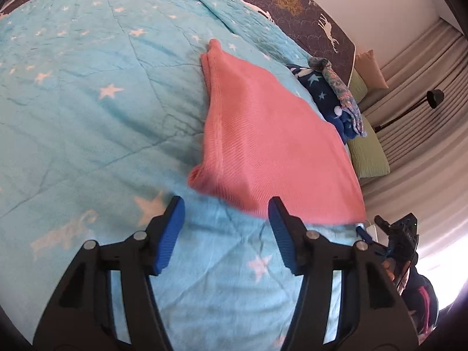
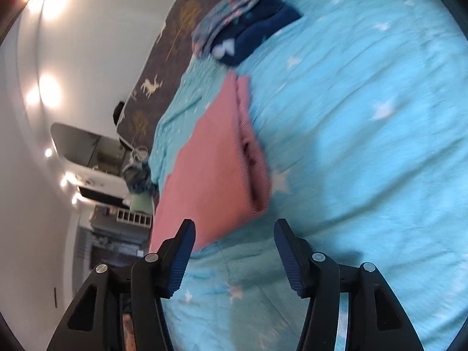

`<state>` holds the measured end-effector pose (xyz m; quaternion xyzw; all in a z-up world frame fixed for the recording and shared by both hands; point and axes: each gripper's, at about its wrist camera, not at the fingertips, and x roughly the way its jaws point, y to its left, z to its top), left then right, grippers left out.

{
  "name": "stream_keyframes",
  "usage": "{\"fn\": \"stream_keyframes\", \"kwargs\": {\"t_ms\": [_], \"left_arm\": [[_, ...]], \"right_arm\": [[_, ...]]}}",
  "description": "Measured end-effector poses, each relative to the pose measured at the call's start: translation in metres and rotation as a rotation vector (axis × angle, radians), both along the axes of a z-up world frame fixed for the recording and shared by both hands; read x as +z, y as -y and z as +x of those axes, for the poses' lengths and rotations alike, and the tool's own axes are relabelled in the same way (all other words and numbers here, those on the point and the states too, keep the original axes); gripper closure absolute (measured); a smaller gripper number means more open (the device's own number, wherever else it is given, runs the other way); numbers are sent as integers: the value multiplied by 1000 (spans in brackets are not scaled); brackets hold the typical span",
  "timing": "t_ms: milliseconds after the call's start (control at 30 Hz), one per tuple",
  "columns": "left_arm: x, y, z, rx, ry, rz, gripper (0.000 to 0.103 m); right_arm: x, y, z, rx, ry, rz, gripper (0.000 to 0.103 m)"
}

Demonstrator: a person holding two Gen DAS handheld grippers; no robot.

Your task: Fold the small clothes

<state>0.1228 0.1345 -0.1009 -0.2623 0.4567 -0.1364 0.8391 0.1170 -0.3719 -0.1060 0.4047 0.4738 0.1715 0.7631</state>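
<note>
Motion blur is smearing the pink garment [image 2: 213, 175] and the folded pile [image 2: 245, 26] beyond it in the right wrist view. In the left wrist view, the right gripper [image 1: 400, 234] is showing only partly at the frame's edge, its jaws unreadable.

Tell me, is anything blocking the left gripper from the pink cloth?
Nothing visible is. The left gripper hangs open just short of the pink cloth, with only bare blue blanket between them. The dark blue clothes lie beyond the cloth.
</note>
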Motion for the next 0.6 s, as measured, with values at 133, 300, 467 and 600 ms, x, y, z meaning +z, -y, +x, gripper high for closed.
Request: {"fn": "stream_keyframes", "kwargs": {"t_ms": [133,300,467,600], "left_arm": [[-2,-2,26,59,9,-29,87],[14,-3,13,59,50,-52,93],[44,6,-33,-38,86,1,93],[41,7,-78,-111,35,37,93]], "right_arm": [[-7,-25,36,2,5,-32,41],[4,-26,45,-76,27,-16,96],[34,-28,5,-41,67,-83,96],[42,-17,-52,-10,34,-143,96]]}}
